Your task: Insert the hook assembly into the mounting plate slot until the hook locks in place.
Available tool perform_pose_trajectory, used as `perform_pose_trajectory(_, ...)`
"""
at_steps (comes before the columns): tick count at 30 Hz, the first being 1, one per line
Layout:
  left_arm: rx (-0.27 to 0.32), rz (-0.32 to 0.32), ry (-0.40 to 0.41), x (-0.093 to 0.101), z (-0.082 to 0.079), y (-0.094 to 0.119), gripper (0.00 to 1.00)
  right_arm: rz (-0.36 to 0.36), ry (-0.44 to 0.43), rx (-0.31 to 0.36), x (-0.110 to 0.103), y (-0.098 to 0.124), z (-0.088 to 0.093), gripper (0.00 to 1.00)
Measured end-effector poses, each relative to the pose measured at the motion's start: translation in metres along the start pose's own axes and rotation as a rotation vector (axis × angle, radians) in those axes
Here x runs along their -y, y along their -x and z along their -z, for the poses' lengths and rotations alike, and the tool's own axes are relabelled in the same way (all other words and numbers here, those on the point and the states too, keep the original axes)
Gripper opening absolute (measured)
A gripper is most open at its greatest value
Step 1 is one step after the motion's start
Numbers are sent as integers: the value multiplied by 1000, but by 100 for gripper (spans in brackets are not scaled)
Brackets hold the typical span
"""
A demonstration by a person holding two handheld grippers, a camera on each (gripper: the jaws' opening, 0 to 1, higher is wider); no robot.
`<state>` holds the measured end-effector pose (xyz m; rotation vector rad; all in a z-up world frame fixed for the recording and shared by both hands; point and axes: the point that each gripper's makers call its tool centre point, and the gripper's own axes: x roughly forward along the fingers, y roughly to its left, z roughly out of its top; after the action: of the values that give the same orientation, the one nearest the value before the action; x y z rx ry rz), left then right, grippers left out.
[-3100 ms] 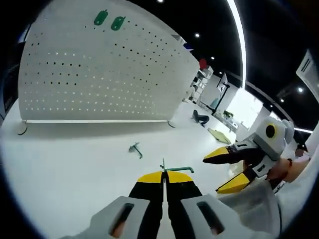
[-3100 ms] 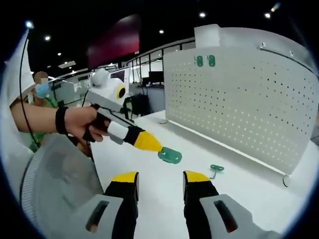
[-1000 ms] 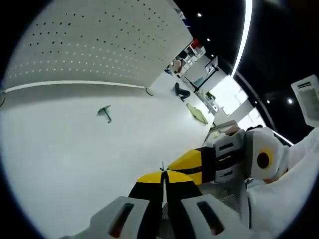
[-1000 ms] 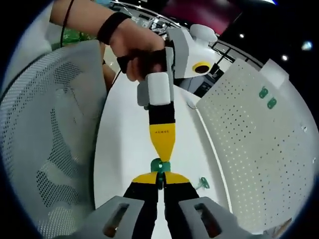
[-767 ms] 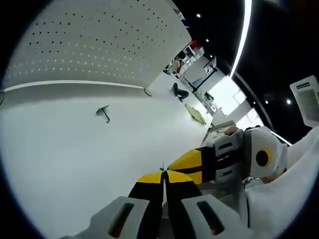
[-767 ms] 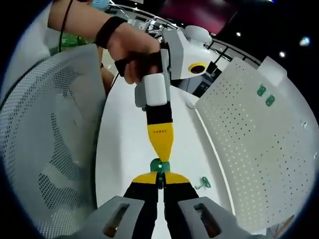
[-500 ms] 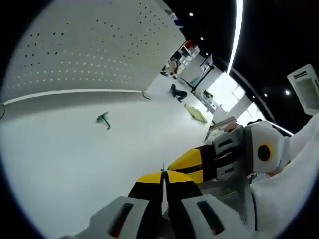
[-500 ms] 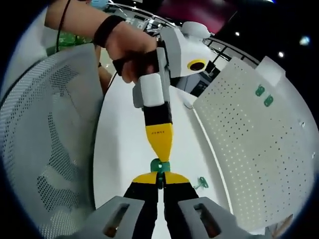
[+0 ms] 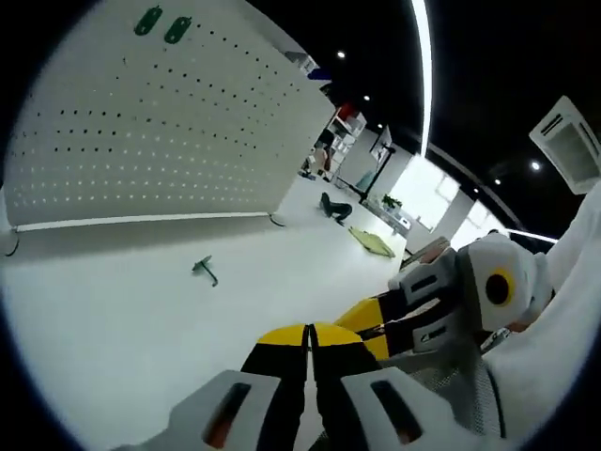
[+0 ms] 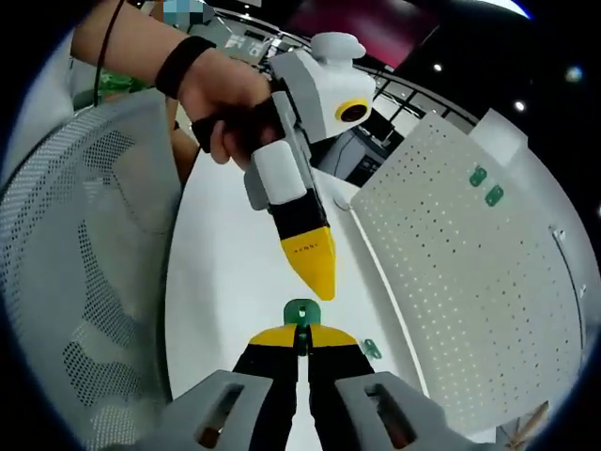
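My right gripper point(image 10: 301, 334) is shut on a small green mounting plate point(image 10: 301, 311) that sticks up from its tips. My left gripper point(image 10: 320, 279), held by a hand, comes in from the upper left. Its yellow jaws are shut, and a small gap lies between their point and the plate. In the left gripper view, the left gripper point(image 9: 308, 331) is shut and I see nothing at its tips. The right gripper's yellow fingers point(image 9: 368, 318) lie just to the right of them. A loose green hook point(image 9: 205, 271) point(image 10: 370, 349) lies on the white table point(image 9: 113, 310).
A white pegboard point(image 9: 141, 132) point(image 10: 470, 291) stands on the table, with two green plates point(image 9: 161, 23) point(image 10: 485, 186) mounted near its top. A white mesh chair back point(image 10: 84, 282) rises close on the left. Office furniture lies far behind.
The left gripper's tip, which touched the green plate, has drawn back, leaving a gap. Both views have tilted, so the pegboard's top plates now show in the left gripper view.
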<state>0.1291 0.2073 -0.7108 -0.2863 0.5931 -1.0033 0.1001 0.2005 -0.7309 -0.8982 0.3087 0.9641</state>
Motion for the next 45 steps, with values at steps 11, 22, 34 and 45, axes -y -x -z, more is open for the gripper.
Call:
perform_pose_trajectory(11,55,-13,-26,2,-8,0,8,59,-127,37,12,7,-5,1)
perform_pose_trajectory(22,120,-36,-102,2,-21,11,20,132,-253,58,33,15,-3,1)
perform_pose_trajectory(34,94,-41,-169,7,-8,20,26,213,-411,93,60,22,-6,1)
perform_pose_trajectory(45,137,-66,-191,8,-9,26,34,281,-490,129,84,23,-16,1)
